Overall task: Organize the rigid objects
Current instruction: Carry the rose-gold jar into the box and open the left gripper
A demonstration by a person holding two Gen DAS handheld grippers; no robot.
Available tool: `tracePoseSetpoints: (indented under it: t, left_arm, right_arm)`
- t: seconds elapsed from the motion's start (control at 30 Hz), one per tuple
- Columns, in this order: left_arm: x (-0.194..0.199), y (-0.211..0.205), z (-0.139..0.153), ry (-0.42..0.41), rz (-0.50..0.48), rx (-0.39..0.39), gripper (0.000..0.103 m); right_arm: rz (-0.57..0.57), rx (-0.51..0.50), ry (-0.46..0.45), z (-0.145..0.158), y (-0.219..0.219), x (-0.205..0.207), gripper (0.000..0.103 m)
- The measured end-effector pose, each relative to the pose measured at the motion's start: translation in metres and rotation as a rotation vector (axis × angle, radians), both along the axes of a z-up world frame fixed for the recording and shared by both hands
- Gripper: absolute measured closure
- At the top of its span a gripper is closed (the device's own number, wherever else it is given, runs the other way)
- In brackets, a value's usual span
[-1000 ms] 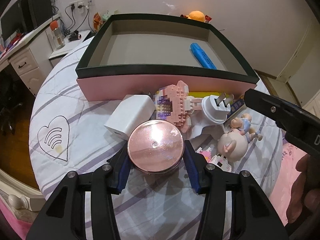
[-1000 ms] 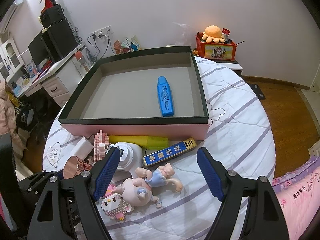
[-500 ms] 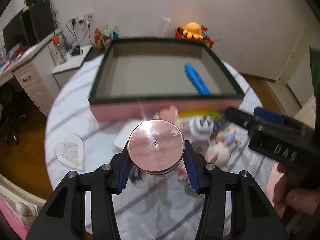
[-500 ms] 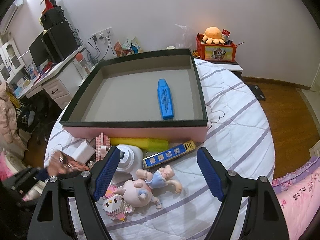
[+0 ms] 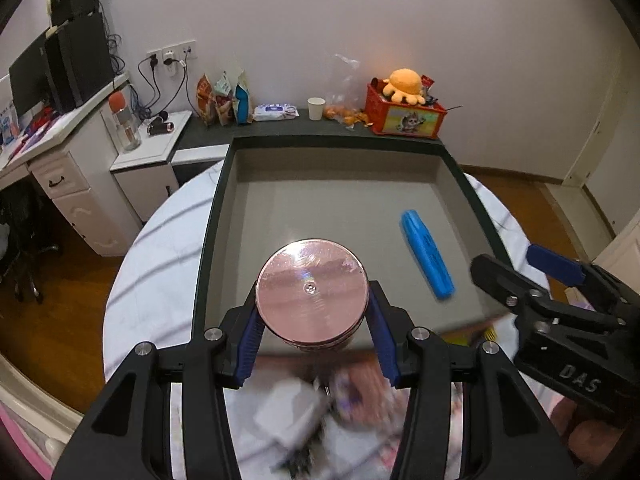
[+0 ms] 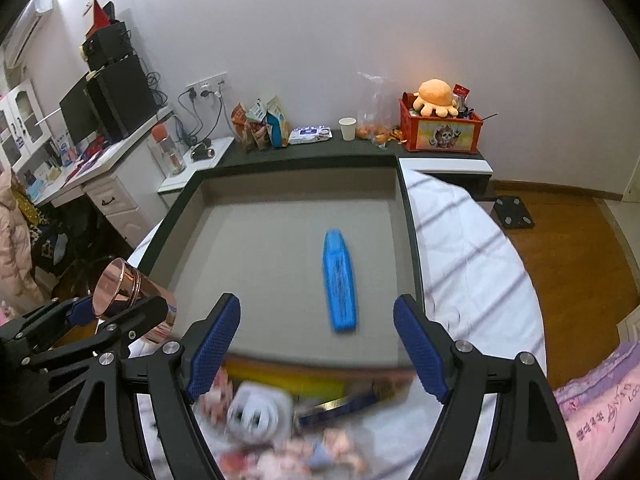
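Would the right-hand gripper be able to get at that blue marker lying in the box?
Probably yes. The right gripper is open and empty, and the blue marker lies alone on the box floor straight ahead, nothing between them.

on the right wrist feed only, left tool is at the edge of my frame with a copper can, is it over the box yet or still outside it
Observer: From the left wrist view, the rose-gold can sits above the near-left part of the grey box floor, past the front wall.
Operator: grip look even
Observer: Yes. The left tool has a blue pad pressed on each side of the can, lid facing the camera.
Operator: anything under the drop spot
Observer: Only the blue highlighter lies in the box, off to the can's right with bare floor between them.
Operator: where's my tool from there
Observer: The right tool appears at that view's right edge, open and empty, at the box's near-right corner.
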State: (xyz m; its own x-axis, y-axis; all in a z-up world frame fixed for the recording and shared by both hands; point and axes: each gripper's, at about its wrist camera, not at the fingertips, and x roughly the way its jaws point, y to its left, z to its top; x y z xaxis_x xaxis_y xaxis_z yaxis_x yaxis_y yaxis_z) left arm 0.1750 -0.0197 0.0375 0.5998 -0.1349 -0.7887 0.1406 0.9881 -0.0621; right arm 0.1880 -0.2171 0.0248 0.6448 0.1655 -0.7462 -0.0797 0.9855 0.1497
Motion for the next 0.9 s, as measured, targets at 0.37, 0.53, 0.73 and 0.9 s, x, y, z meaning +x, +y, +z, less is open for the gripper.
tracePoseSetpoints:
  t: [0.37, 0.53, 0.73, 0.9]
  left_arm:
    - [0.074, -0.008, -0.056, 0.125, -0.007, 0.028, 0.054]
    - [0.079, -0.014, -0.069, 0.152, 0.003, 0.061, 0.051]
    - [0.075, -0.009, -0.06, 0.102, 0.024, 0.065, 0.006]
    - [0.067, -0.004, -0.051, 0.11, 0.04, 0.064, 0.005]
  right_arm:
    - [-0.02, -0.006, 0.057, -0.029, -0.01, 0.055, 0.022]
    - [-0.02, -0.009, 0.069, -0.037, -0.011, 0.063, 0.022]
    - [-0.013, -0.008, 0.071, -0.036, -0.008, 0.062, 0.022]
    - [-0.014, -0.005, 0.052, -0.029, -0.006, 0.054, 0.022]
